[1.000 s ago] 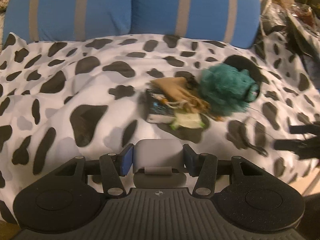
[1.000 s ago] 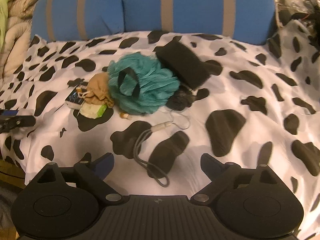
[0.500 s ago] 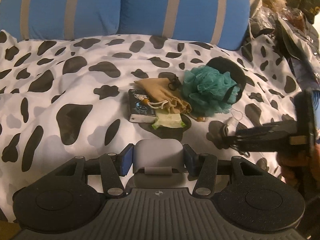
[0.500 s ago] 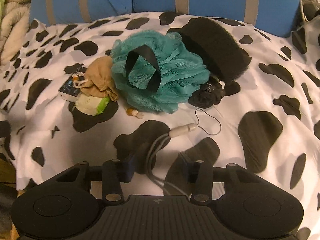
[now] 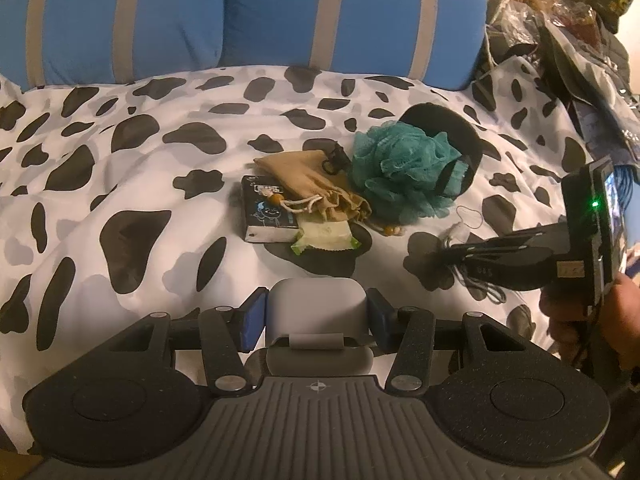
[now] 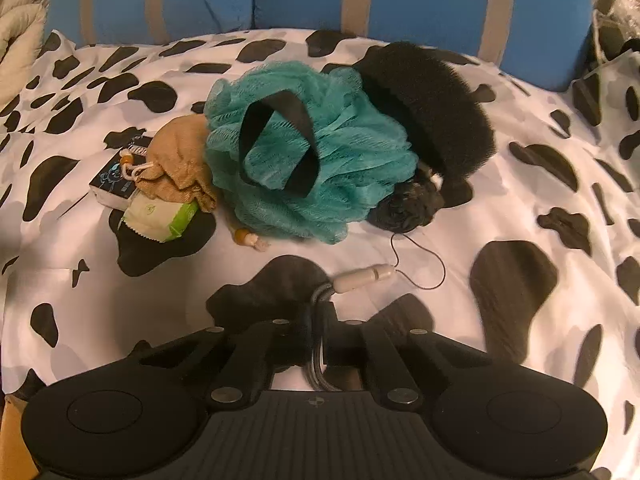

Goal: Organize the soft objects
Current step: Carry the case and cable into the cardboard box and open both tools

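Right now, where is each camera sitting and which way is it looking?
Left wrist: sits on the left gripper, looking down across the spotted cover; its fingers clamp a grey case, and the right gripper with a hand shows beside it.
Right wrist: sits on the right gripper, shut on a grey cord, facing the same bed.
Both see the teal bath pouf and tan pouch.

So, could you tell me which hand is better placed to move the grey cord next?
Right: the right gripper is already shut on the grey cord, while the left gripper holds a grey case.
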The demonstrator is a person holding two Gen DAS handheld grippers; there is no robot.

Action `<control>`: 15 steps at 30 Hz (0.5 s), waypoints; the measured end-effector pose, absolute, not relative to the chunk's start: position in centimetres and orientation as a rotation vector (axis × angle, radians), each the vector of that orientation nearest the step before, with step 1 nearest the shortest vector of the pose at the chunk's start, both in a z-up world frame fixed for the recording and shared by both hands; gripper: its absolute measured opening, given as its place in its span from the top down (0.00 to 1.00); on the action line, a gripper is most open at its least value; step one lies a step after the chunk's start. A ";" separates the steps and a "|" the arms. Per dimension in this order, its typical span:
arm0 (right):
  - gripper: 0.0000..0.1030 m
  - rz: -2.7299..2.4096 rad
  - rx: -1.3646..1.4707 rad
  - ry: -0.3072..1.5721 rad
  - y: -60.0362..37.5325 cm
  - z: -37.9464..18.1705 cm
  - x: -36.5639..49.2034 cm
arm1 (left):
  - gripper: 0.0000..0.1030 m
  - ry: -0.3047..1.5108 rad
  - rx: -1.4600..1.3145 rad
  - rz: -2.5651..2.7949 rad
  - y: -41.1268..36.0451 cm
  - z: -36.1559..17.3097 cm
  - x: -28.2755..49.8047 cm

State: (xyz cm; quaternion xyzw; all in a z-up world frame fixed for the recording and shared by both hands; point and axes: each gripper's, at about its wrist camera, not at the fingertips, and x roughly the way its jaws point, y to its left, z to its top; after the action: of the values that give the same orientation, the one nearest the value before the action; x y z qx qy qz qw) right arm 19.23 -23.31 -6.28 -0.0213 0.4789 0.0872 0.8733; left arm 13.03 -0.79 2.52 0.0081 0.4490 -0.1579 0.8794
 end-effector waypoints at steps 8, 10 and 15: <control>0.94 0.146 -0.027 0.935 -25.2 -3.7 17.6 | 0.51 0.934 0.039 -0.347 -1.7 2.2 12.6; 0.94 0.145 -0.024 0.910 -25.5 -2.9 16.9 | 0.51 0.930 0.049 -0.354 -2.0 2.1 12.4; 0.94 0.146 -0.001 0.861 -26.1 -1.0 15.1 | 0.51 0.919 0.074 -0.366 -2.7 1.8 11.9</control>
State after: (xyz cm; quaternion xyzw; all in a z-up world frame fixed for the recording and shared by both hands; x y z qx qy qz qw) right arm 15.08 -26.14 -1.04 -0.0006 0.4169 0.0706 0.9062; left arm 11.93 -2.73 1.84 0.0356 0.4408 -0.1756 0.8796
